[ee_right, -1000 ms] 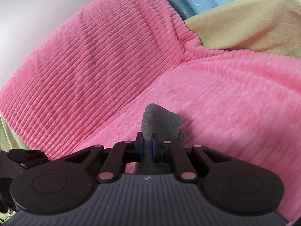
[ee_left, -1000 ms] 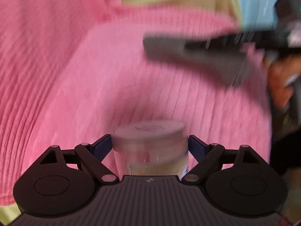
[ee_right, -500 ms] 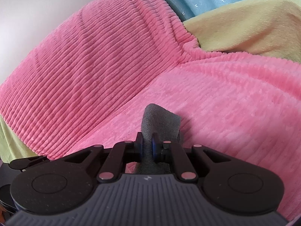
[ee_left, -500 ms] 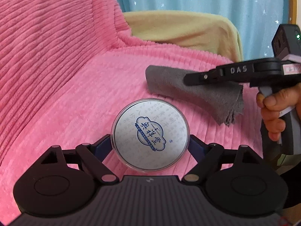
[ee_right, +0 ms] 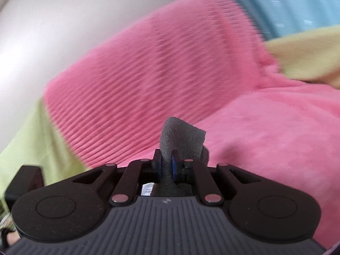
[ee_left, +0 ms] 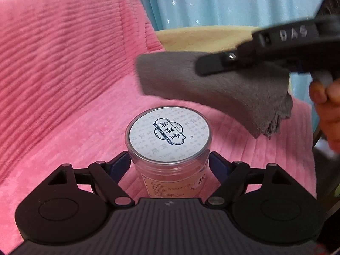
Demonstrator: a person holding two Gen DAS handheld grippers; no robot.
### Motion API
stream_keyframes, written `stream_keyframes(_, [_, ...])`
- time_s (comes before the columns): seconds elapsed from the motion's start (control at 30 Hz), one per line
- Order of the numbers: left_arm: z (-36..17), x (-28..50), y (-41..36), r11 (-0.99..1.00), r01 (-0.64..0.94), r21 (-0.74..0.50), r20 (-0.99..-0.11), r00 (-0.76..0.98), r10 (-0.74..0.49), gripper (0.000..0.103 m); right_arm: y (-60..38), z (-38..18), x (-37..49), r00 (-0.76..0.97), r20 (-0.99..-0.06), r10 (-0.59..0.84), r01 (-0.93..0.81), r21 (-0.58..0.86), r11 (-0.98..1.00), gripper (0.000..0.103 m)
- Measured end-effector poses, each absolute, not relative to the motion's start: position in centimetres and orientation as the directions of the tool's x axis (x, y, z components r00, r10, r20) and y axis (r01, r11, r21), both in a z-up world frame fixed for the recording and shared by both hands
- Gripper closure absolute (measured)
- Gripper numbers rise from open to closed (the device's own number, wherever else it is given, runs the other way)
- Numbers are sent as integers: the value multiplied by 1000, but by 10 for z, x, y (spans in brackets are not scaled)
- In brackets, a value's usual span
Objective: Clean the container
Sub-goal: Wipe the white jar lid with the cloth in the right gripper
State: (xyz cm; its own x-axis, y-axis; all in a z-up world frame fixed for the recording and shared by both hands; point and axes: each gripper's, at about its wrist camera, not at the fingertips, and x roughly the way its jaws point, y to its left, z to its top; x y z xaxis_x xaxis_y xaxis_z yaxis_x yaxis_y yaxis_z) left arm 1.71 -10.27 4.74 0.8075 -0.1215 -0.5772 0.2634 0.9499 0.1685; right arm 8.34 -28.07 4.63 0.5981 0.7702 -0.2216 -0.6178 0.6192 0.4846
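A big pink blanket [ee_left: 63,80] with soft ridges is lying over the seat and its back, filling most of both views. A yellow blanket [ee_left: 201,37] is peeking out behind it at about one o'clock. A light blue curtain [ee_left: 223,2] with tiny white stars is hanging at twelve o'clock. A white wall [ee_right: 63,21] is showing at ten o'clock in the right wrist view.

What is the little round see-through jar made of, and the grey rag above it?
The round see-through jar looks like clear glossy plastic, possibly glass: the pink shows through its wall. The grey rag looks like soft matte microfibre or suede-like cloth: it droops, with a fuzzy frayed corner.
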Motion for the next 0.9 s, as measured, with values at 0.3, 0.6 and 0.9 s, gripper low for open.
stream_keyframes(0.3, [36,-2,-93,965,219,142,-508,853,-119,23,-224,42,68,522,-376,766,-759,206,618,96])
stream_keyframes(0.6, [30,5,-92,967,225,121,-482,865,-141,22,-224,35,70,366,-377,851,-777,380,502,96])
stream_keyframes(0.9, [28,4,-95,968,215,127,-471,872,-132,23,-192,34,97,471,-366,803,-744,325,584,97])
